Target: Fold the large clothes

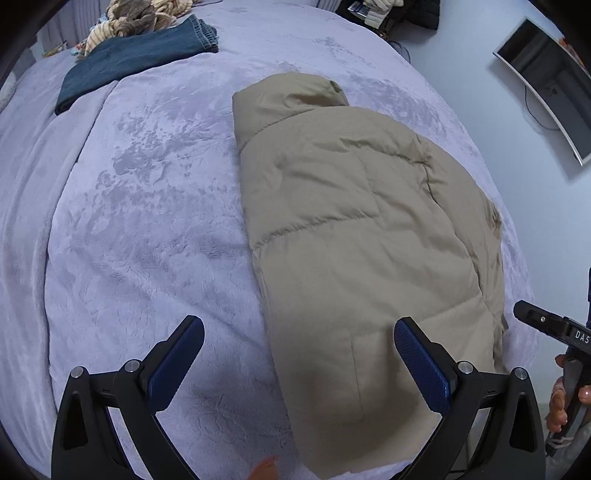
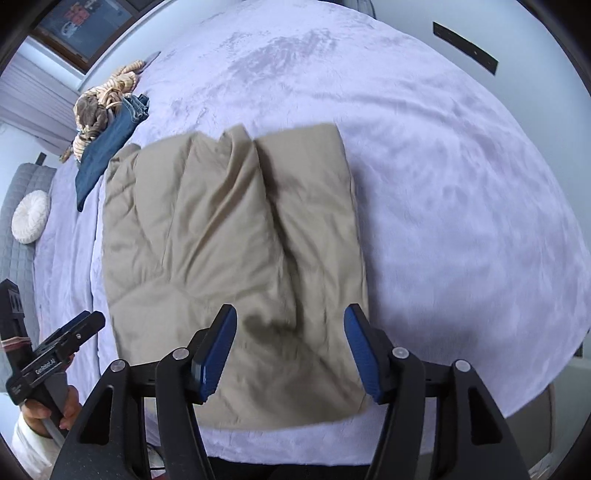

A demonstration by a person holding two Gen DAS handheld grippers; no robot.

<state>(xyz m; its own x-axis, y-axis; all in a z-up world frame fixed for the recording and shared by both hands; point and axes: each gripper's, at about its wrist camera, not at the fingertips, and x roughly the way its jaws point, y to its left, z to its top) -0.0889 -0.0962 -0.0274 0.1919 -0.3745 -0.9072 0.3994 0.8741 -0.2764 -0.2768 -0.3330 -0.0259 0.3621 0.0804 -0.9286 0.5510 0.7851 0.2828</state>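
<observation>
A tan padded jacket (image 1: pixel 354 229) lies folded lengthwise on the lavender bed cover (image 1: pixel 147 221). My left gripper (image 1: pixel 299 328) hovers open above the jacket's near left edge, nothing between its blue pads. In the right wrist view the same jacket (image 2: pixel 229 258) fills the middle, its two folded halves meeting in a crease. My right gripper (image 2: pixel 290 317) hangs open above the jacket's near end, clear of the cloth. Each gripper shows at the edge of the other's view, held in a hand (image 2: pixel 55 406).
Folded blue jeans (image 1: pixel 136 55) and a striped knit item (image 1: pixel 136 18) lie at the far end of the bed. A round white cushion (image 2: pixel 31 218) sits on a grey quilted seat at the left. A wall-mounted screen (image 1: pixel 546 81) hangs at the right.
</observation>
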